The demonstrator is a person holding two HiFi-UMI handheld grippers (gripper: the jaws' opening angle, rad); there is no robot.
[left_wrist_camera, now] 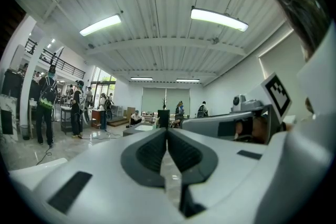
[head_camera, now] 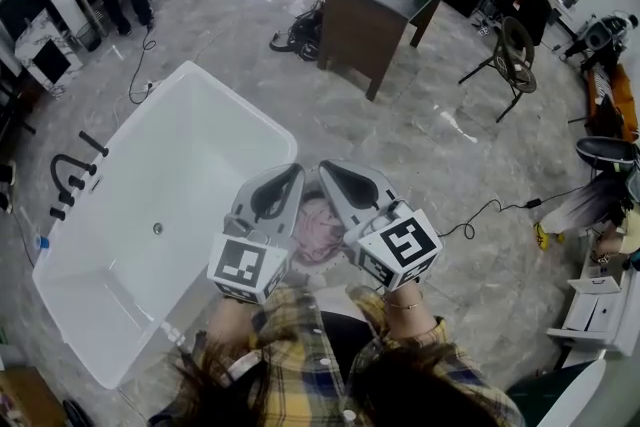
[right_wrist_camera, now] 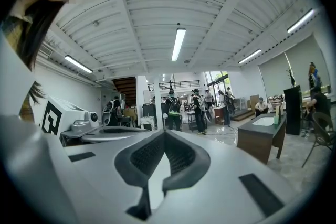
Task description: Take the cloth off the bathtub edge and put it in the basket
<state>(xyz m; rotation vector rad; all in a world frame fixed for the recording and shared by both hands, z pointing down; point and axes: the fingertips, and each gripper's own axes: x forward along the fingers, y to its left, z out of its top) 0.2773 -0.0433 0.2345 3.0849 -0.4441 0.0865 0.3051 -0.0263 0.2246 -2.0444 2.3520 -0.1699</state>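
Observation:
The white bathtub stands at the left of the head view, and I see no cloth on its rim. A pink cloth lies low down between my two grippers, right of the tub's near corner; what it rests in is hidden by the grippers. My left gripper and right gripper are held side by side above it, pointing level. Both are shut with nothing in them. In the left gripper view the left gripper shows its jaws meeting, as does the right gripper in the right gripper view.
A black faucet stands at the tub's left side. A dark vanity with a sink is ahead, with bags and cables on the glossy floor beside it. A stand and seated people are at the right.

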